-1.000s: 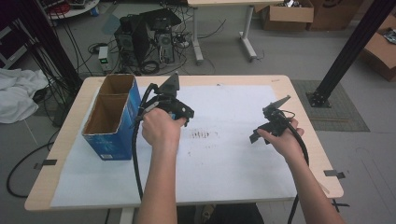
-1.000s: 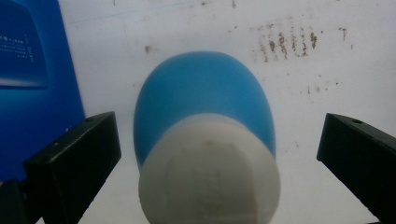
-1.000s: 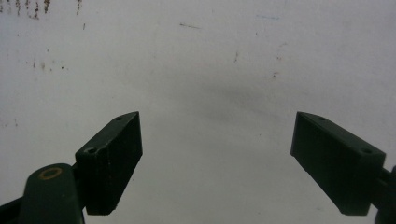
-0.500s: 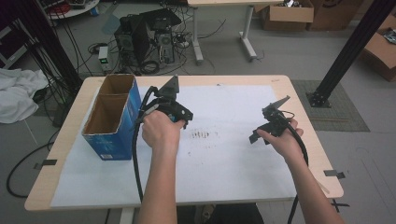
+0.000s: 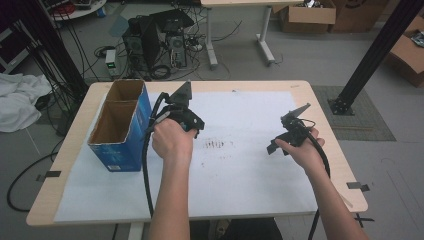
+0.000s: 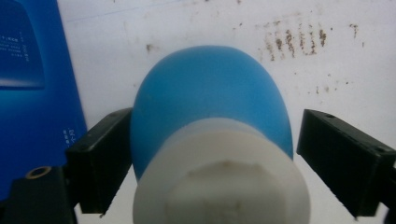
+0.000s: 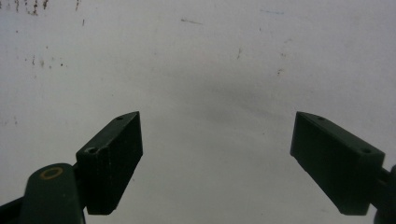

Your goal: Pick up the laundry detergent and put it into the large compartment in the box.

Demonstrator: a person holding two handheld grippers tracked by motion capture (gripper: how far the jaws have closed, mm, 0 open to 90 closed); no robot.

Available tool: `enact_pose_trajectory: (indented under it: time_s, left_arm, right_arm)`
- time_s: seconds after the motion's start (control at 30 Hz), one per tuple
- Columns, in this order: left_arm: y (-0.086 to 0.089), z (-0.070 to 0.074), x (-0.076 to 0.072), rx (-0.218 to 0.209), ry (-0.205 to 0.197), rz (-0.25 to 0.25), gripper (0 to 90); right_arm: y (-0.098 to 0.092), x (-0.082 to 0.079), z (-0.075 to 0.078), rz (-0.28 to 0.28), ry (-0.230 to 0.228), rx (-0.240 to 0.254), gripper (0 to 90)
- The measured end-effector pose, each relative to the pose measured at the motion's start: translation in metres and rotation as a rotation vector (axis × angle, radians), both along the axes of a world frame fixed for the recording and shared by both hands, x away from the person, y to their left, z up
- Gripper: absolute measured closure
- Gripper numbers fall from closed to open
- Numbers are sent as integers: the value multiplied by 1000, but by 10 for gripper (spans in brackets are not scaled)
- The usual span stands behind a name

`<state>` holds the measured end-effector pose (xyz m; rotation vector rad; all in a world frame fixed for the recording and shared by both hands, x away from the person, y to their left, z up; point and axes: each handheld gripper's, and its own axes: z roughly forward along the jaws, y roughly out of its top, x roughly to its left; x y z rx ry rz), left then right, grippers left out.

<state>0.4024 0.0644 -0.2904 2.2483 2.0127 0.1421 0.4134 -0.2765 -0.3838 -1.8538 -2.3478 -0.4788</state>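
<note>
A blue rounded object with a white end (image 6: 210, 126) sits between the jaws of my left gripper (image 6: 215, 163), white end toward the camera. One jaw touches its side; a thin gap shows at the other, and the jaws stand wide. In the high view my left gripper (image 5: 182, 114) is just right of the blue cardboard box (image 5: 120, 130), with the hand hiding the object. My right gripper (image 5: 286, 136) hovers over the white sheet (image 5: 240, 170) at the right, open, with bare paper between its jaws (image 7: 215, 158).
The open-topped blue box (image 6: 28, 93) stands at the table's left; its wall is close beside the left jaw. Brown smudges (image 5: 215, 145) mark the sheet's middle. Computers, cables and a black post stand on the floor beyond the table's wooden edge (image 5: 330, 125).
</note>
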Motion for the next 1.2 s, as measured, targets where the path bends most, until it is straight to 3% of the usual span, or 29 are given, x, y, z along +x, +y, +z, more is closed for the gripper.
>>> enact_pose_trajectory:
  time_s: [0.57,1.2]
  left_arm:
    - [2,2,0,-23,0,-6,252]
    - [5,3,1,-6,-6,24,365]
  right_arm:
    - [-1,0,0,6,-4,-8,169]
    - [-1,0,-2,13,-2,-5,168]
